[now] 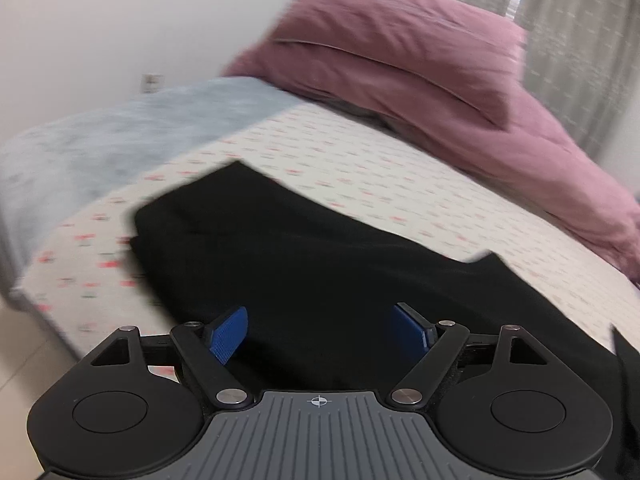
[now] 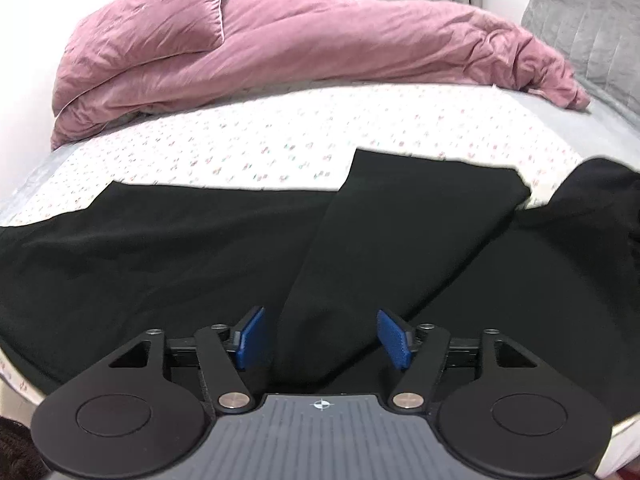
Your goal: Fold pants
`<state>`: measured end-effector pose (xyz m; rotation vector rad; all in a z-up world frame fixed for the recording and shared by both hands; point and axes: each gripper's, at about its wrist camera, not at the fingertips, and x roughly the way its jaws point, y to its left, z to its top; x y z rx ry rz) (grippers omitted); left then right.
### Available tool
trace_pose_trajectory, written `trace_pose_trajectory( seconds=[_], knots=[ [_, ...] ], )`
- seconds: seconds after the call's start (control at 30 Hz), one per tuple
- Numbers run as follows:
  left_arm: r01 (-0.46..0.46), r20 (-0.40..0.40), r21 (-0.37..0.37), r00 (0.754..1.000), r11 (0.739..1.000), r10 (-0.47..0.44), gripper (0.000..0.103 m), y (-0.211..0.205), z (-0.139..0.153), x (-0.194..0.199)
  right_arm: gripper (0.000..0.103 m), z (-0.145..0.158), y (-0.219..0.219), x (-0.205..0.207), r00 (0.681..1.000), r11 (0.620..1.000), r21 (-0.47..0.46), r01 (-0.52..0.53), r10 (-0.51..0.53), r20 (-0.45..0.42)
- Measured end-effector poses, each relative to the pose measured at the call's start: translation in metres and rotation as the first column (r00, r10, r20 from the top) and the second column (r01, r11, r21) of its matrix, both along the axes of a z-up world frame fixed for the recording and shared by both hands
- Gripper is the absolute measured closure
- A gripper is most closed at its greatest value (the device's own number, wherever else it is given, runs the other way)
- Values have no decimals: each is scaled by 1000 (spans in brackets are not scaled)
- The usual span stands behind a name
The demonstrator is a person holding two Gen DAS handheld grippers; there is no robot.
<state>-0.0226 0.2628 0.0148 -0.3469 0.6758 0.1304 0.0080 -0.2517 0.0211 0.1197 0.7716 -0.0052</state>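
Note:
Black pants [image 1: 304, 264] lie spread on the flowered bed sheet [image 1: 360, 168]. In the right wrist view the pants [image 2: 200, 248] show one leg folded across the other, its end [image 2: 432, 192] pointing toward the far side. My left gripper [image 1: 320, 332] is open just above the pants near one end, blue pads [image 1: 230, 332] apart, holding nothing. My right gripper [image 2: 322, 340] is open just above the folded leg, blue pads [image 2: 250, 338] apart, empty. The left wrist view is motion-blurred.
A pink duvet [image 2: 312, 48] and pink pillow [image 1: 392, 40] are piled along the far side of the bed. A light blue blanket [image 1: 120, 140] lies at the bed's left end. A grey pillow [image 2: 588, 24] is at far right. The bed edge [image 1: 48, 320] drops to the floor.

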Motion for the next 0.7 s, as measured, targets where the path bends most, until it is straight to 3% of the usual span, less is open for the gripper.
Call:
trace_pose_trajectory(
  seconds=[0.13,0.23,0.4,0.57,0.7],
  knots=[
    [162,-12,0,987,987,-162,19,-52,0,23,35,8,-8,15,1000,1000,-23,10,-10,24],
    [299,-27,-21,954,954,-300,18,-97,-6,43,35,12,-14,31,1000,1000,-24,7,-7,25],
    [498,-59,-75,863,864,-502,18,-169,-18,71,36,13,-18,62,1000,998,-58,7,-6,28],
    [621,-58,-101,776,777,-628,18,-226,-32,78,37,4,-29,91,999,999,-26,42,-41,36],
    [726,-22,-106,681,679,-732,20,-257,-44,70,39,-9,-34,110,999,998,24,50,-50,4]
  ],
)
